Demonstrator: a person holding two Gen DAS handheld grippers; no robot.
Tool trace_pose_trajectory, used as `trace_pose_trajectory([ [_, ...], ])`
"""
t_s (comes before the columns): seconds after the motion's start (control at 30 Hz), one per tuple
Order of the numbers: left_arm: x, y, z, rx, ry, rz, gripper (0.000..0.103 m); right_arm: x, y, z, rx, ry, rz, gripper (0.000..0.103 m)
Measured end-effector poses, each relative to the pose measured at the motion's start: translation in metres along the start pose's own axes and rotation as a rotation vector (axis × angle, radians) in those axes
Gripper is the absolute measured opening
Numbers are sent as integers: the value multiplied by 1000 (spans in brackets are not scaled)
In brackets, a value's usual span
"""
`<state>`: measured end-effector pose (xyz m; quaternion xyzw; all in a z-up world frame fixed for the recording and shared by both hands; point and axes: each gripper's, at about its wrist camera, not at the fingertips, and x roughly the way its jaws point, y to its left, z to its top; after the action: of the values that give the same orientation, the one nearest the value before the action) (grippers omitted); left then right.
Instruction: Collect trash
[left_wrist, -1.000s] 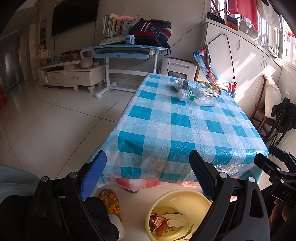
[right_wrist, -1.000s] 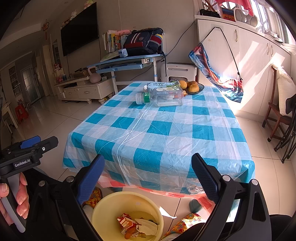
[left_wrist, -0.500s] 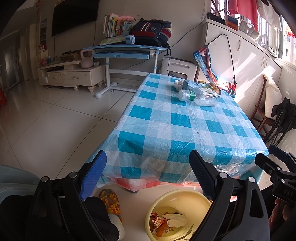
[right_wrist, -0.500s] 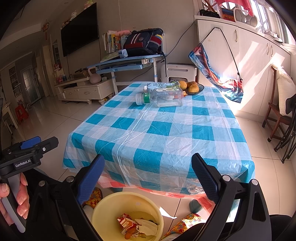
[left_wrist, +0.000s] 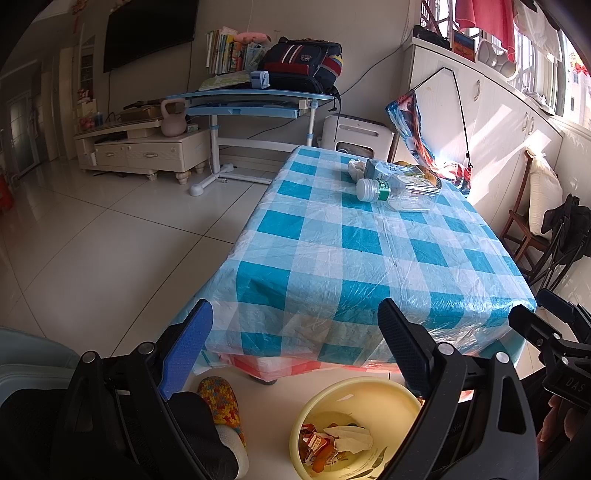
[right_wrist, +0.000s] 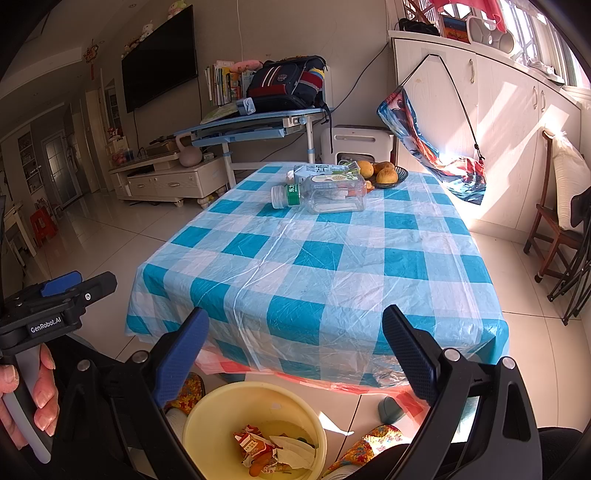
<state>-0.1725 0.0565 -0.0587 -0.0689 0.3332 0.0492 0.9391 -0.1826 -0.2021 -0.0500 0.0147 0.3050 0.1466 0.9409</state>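
Left gripper (left_wrist: 293, 325) and right gripper (right_wrist: 295, 332): jaws apart, empty, low in frame above the bin (right_wrist: 207, 417). Bottle (right_wrist: 325, 194) lies upper centre on the table (right_wrist: 332, 266).

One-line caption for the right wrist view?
Open right gripper over yellow bin of trash; empty bottle lies on checked table.

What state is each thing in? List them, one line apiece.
Left gripper: open, empty.
Right gripper: open, empty.
Plastic bottle: lying on its side on the table, cap on.
Carton: lying flat behind the bottle.
Yellow bin: on the floor, uncovered, partly filled with trash.
Fruit bowl: holding fruit.
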Motion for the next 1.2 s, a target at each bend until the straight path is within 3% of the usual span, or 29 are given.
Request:
trace_pose_trajectory([
  [0.8, 0, 0, 0, -3, -2, -1, 87, 0, 0, -1, 1, -1, 0, 91],
  [1.07, 0, 6, 19, -45, -10, -73, 87, -4, -9, 10, 50, -12, 20, 91],
  [1.2, 2, -7, 40, 8, -35, -112, 87, -1, -19, 20, 90, 4, 32, 91],
])
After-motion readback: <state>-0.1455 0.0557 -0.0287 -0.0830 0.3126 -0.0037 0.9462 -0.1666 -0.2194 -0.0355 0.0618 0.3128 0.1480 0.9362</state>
